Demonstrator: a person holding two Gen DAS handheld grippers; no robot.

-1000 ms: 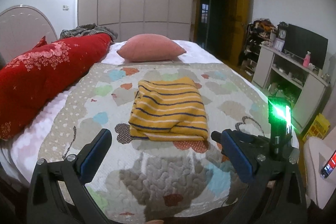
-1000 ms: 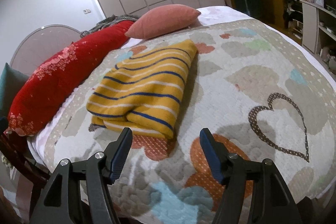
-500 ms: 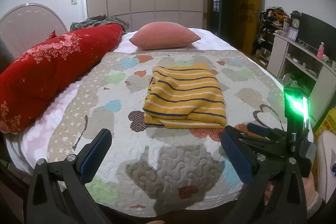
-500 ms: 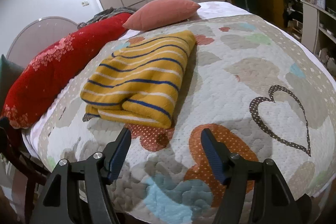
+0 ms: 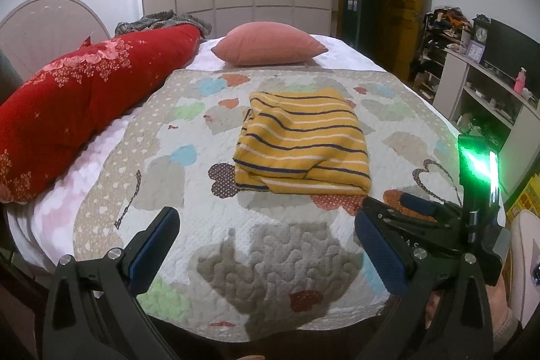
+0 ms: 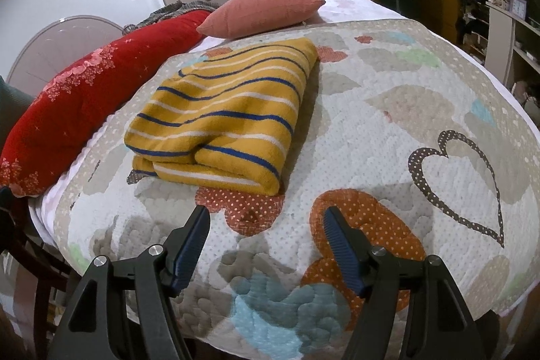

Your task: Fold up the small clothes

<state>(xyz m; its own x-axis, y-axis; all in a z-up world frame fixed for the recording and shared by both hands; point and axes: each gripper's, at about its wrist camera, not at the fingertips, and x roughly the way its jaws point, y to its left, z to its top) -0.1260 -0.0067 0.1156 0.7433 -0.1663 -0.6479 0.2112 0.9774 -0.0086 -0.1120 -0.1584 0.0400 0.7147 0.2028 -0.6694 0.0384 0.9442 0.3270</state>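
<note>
- The yellow knitted garment with blue and white stripes (image 5: 302,150) lies folded into a thick rectangle in the middle of the patchwork quilt (image 5: 276,245), so the folding seems done.
- The left claw (image 5: 266,245) and the right claw (image 6: 266,245) are both released and empty, hovering near its front edge without touching.

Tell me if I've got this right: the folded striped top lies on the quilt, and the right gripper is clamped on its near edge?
Not quite. The top does lie folded on the quilt, but the right gripper isn't clamped on it. The right wrist view shows its jaws open, short of the near edge, holding nothing.
</note>
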